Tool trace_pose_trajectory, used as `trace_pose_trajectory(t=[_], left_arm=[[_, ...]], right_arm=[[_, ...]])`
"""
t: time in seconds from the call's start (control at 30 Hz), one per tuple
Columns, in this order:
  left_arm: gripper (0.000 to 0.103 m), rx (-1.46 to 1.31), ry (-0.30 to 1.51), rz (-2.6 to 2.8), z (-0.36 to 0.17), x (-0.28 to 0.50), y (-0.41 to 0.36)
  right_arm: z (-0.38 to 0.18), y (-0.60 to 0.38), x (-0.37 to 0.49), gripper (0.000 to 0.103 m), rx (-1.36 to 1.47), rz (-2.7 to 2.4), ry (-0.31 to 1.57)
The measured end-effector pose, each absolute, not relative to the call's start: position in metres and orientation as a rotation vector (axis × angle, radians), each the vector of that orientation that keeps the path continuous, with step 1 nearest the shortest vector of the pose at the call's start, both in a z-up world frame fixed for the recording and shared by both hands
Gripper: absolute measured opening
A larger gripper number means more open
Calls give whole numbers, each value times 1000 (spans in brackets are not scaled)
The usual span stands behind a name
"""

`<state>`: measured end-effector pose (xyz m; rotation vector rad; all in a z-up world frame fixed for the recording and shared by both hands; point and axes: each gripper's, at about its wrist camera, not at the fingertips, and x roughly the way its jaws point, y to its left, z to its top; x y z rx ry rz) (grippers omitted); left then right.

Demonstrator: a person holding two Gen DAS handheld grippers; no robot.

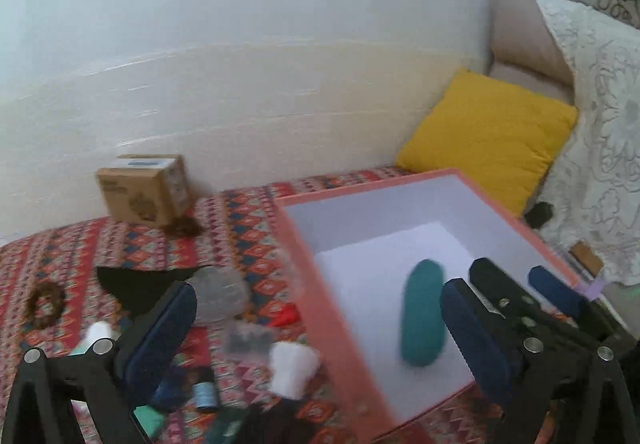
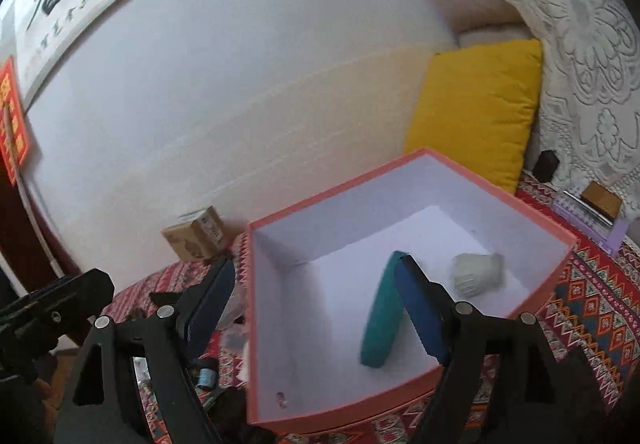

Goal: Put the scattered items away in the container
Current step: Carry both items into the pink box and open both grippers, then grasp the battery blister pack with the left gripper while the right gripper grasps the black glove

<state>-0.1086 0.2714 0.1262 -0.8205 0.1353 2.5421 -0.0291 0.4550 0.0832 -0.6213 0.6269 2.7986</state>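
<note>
While both grippers stand with their jaws spread wide and nothing between the pads, the pink box fills the lower centre of the right wrist view, its near wall running along the bottom and its far corner pointing at the yellow cushion in the upper right. Inside, a teal case lies lengthwise on the white floor, and a pale ribbed item sits near the right wall, apart from it. The right gripper straddles the box's left wall. In the left wrist view, the left gripper spans the box's left rim, with the right gripper's dark fingers over the box at lower right. Left of that rim, clutter crowds the patterned cloth: a white wad, a grey mesh item, a thread spool. A cardboard box stands by the wall.
</note>
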Motion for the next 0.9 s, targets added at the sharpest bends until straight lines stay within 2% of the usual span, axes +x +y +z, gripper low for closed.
trace_pose_trajectory(t=[0.27, 0.57, 0.73, 0.9], left_arm=[[101, -915, 150, 2659, 96, -109, 181], [101, -1173, 100, 2772, 7, -102, 40], [101, -1317, 167, 2778, -41, -110, -9], [101, -1385, 297, 2738, -65, -126, -45]], right_arm=[[73, 383, -47, 86, -761, 2917, 460], [49, 298, -48, 87, -931, 3016, 316], [25, 269, -47, 88, -1088, 3046, 369], [9, 249, -39, 88, -1160, 3050, 290]])
